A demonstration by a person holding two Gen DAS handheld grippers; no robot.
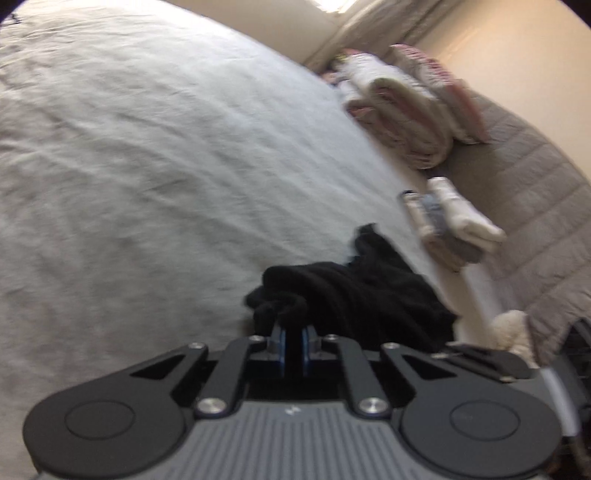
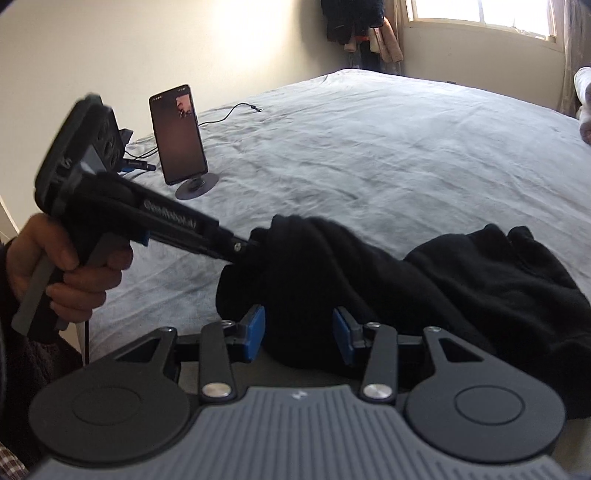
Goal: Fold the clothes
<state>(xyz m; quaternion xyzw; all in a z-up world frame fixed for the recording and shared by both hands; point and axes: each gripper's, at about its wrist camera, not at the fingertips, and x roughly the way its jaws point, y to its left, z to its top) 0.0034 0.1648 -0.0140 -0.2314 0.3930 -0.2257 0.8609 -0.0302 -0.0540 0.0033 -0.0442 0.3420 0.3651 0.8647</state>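
A black garment lies bunched on the white bed sheet. In the left wrist view my left gripper is shut on a rolled edge of it, the blue pads pressed close together. The right wrist view shows the same garment draped from that pinch across to the right. A hand holds the left gripper, which enters from the left. My right gripper is open, its blue pads wide apart with a fold of the black cloth hanging between them, not clamped.
A phone stands on a round base on the bed, with a cable behind it. Folded clothes and rolled pink-white linens lie along the edge of a grey quilt. A window is at the far wall.
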